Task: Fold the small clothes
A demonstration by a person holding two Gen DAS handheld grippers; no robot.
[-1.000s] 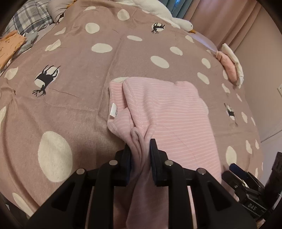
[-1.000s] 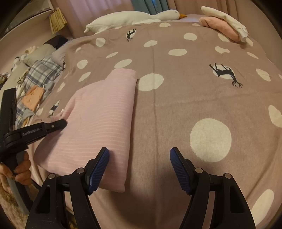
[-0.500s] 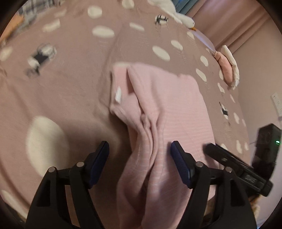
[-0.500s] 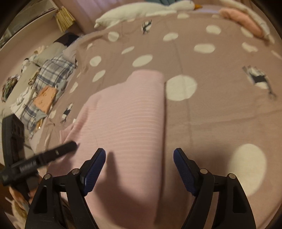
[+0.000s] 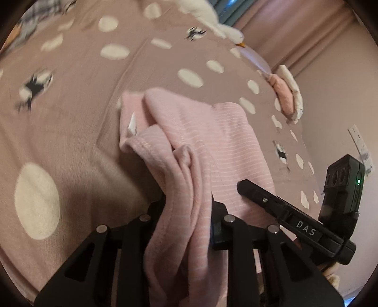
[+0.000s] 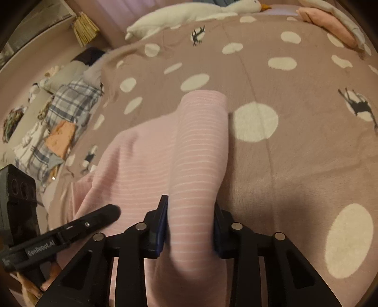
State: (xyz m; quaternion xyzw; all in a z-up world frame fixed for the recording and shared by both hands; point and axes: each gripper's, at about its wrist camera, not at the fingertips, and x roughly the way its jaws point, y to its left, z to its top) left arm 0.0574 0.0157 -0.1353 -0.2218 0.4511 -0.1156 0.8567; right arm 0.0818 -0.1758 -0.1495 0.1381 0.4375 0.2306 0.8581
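Note:
A pink garment with thin white stripes (image 5: 212, 146) lies on the spotted brown bedspread (image 5: 70, 94). My left gripper (image 5: 187, 210) is shut on a bunched near edge of the garment, beside its white label (image 5: 132, 124). My right gripper (image 6: 191, 219) is shut on the garment's right near edge (image 6: 200, 146), which rises in a fold between the jaws. Each gripper shows in the other's view: the right one in the left wrist view (image 5: 295, 222), the left one in the right wrist view (image 6: 63, 233).
A folded pink and white pile (image 5: 287, 94) sits at the bed's far edge. A white goose plush (image 6: 189, 16) lies at the head of the bed. Plaid and orange clothes (image 6: 61, 122) lie off to the left.
Half a second ago both grippers were open over the garment. Both have closed on its near edge, left and right, and lifted it a little.

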